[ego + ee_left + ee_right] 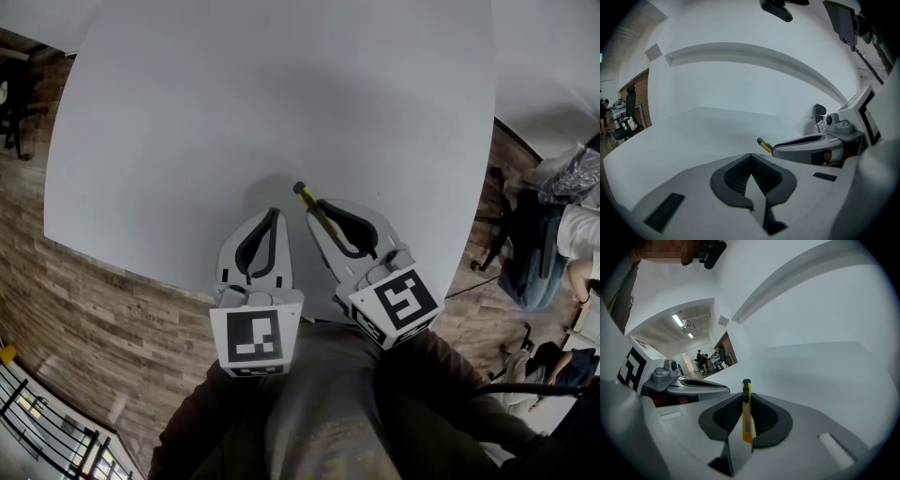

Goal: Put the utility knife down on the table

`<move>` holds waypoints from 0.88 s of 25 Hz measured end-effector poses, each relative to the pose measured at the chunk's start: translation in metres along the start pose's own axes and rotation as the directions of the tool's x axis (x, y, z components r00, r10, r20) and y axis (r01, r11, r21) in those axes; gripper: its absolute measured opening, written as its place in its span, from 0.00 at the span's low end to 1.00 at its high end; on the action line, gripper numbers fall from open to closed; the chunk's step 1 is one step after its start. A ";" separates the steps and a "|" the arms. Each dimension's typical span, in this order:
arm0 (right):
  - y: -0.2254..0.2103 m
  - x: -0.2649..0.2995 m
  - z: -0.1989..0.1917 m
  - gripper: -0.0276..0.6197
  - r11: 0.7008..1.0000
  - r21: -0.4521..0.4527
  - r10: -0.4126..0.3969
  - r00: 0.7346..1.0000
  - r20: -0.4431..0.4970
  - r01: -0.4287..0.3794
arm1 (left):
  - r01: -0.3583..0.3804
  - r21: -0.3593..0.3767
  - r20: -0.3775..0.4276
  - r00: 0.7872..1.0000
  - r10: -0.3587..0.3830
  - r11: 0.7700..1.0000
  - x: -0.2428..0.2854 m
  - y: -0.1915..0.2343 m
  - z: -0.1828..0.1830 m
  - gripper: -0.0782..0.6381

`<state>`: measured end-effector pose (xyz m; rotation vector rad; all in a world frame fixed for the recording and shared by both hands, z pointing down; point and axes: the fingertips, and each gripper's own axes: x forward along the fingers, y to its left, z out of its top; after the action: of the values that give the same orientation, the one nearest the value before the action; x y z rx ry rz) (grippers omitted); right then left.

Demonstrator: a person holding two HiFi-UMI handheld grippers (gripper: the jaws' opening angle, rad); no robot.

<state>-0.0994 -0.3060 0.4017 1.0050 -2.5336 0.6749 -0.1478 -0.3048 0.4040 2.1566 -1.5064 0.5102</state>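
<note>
Now the utility knife (pixel 747 423) sits clamped between the right gripper (pixel 746 397) jaws, left gripper (pixel 751 158) jaws closed.

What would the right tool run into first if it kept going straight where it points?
Only the bare white table top lies ahead. The yellow utility knife clamped in the right tool juts out front, so its tip would likely touch down first; height is unclear.

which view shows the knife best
The right gripper view: the knife sits edge-on between the shut jaws of the right gripper, its yellow body and black tip plain. The head view shows its front part poking past the jaws. The left gripper view shows only that tip, from the side.
</note>
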 end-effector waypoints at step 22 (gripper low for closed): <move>-0.009 0.015 -0.017 0.13 0.999 0.040 -0.026 0.999 -0.034 0.027 | 0.052 -0.002 -0.053 0.997 -0.052 0.999 0.017 0.003 -0.017 0.11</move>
<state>-0.1014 -0.3113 0.4257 1.0305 -2.4830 0.7320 -0.1454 -0.3095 0.4275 2.1582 -1.4182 0.5444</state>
